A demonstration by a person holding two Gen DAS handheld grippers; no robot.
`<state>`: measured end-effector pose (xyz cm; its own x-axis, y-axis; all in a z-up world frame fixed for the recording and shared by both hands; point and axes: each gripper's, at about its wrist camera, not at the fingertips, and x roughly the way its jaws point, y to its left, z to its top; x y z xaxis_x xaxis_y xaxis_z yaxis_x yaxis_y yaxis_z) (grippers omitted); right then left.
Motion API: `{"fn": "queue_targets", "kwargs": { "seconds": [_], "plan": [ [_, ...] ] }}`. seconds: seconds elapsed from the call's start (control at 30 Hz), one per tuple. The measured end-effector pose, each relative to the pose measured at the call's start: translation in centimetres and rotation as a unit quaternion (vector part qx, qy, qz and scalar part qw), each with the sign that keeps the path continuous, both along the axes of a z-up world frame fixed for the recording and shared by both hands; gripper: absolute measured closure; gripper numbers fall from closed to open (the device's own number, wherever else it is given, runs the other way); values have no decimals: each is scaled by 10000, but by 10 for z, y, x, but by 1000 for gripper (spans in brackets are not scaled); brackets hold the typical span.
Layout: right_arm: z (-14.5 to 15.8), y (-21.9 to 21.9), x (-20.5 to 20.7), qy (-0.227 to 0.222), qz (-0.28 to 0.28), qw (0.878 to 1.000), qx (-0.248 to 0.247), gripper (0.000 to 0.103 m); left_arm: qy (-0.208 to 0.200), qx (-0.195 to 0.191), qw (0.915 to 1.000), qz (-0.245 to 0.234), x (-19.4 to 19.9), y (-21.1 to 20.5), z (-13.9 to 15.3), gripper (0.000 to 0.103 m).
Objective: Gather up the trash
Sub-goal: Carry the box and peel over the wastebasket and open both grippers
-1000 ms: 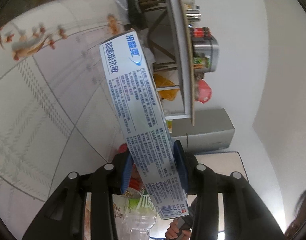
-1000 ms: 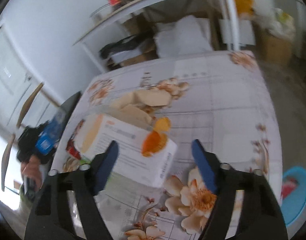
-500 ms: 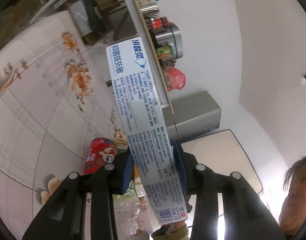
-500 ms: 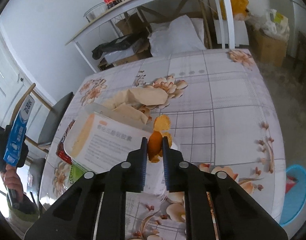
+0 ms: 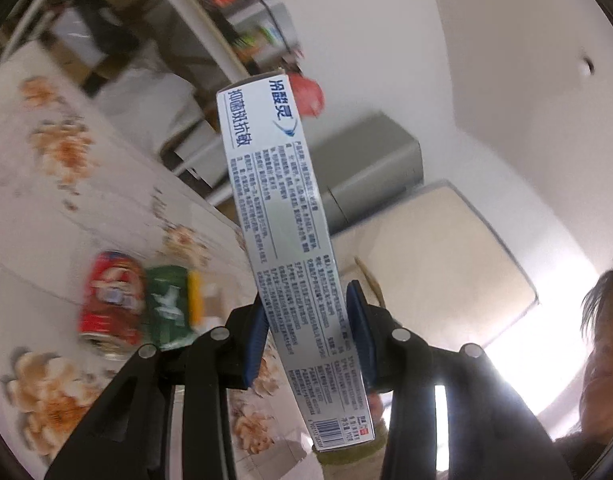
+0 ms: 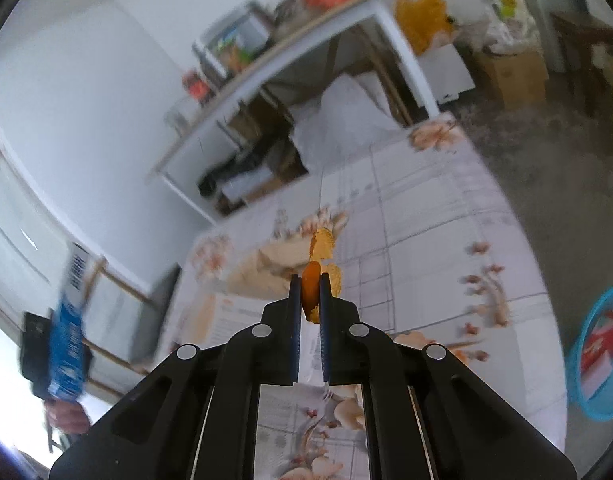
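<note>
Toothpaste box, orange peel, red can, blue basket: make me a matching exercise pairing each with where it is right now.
Things:
1. toothpaste box
2. orange peel
3. red can
4. blue basket

Places:
A. lying on the floral table
B. on the floor beside the table
C. clamped in the left gripper
D. pinched in the right gripper

Pairs: 1-C, 2-D, 3-A, 4-B
</note>
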<state>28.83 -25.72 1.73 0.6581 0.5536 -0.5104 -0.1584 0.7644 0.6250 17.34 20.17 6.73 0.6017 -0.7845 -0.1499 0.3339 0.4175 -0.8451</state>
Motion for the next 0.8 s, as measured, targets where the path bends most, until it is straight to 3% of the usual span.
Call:
{"fn": "queue_targets", "kwargs": {
  "seconds": [0.2, 0.37, 0.53, 0.67, 0.8],
  "plan": [
    [9, -80, -54, -129, -666, 9946, 782, 96, -127, 559, 9940, -934, 27, -94, 22, 67],
    [-5, -146, -108, 31, -1503, 9835, 1005, 96, -71, 1175, 9784, -1700, 44, -191, 25, 67],
    [-40, -197, -152, 462, -2302, 9652, 1151, 96, 148, 1915, 9502, -2453, 58, -299, 16, 67],
    [-74, -226, -173, 886, -2711, 9488, 1355, 96, 359, 2538, 9201, -2962, 70, -385, -6, 67],
    [-106, -249, -179, 1302, -2965, 9341, 1505, 96, 646, 3140, 8839, -3407, 79, -466, -42, 67]
  ]
}}
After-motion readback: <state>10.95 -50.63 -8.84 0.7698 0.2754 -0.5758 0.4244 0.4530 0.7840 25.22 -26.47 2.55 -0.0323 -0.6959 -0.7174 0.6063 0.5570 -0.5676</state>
